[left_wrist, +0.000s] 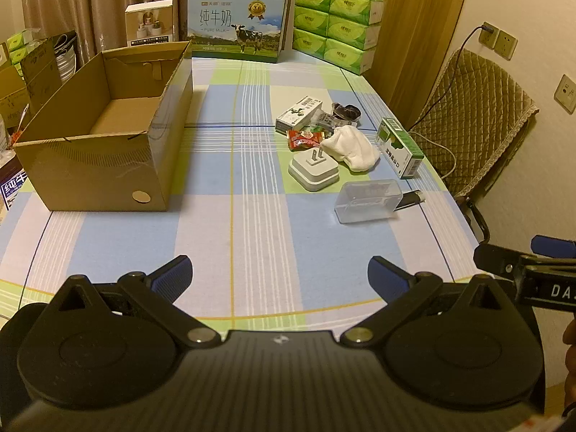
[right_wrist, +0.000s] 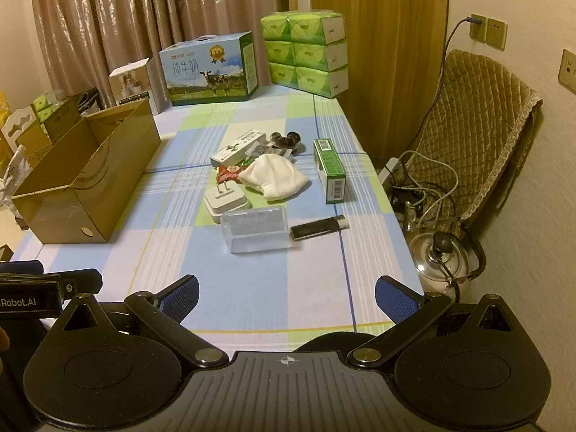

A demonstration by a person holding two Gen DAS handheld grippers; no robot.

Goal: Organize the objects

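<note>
Our jaws stand wide apart on both sides with nothing between them: the left gripper [left_wrist: 279,275] hovers over the near edge of the table [left_wrist: 230,223], and the right gripper [right_wrist: 288,297] does the same at the lower middle of its own view.

Going left to right in the left wrist view, we see the open cardboard box [left_wrist: 108,136] at the left of the frame, empty as far as its floor shows. Behind it, at the upper middle, stands a milk carton case [left_wrist: 237,25], and to its right a stack of green tissue packs [left_wrist: 336,25].

The loose things lie in a cluster at the right middle of the frame, well apart from the box. At the cluster's far left sits a white carton [left_wrist: 298,111], with a red snack packet [left_wrist: 304,138] just in front of it and a white plug adapter [left_wrist: 313,172] nearer to us. A dark bundle [left_wrist: 345,111] lies at the back. A white cloth [left_wrist: 354,147] rests beside the adapter, touching the packet. Right of the cloth is a green and white box [left_wrist: 397,147]. Nearest us are a clear plastic case [left_wrist: 367,199] and, just right of it, a black lighter [left_wrist: 408,198].

At the right edge, a quilted chair [left_wrist: 478,118] stands against the wall.
</note>
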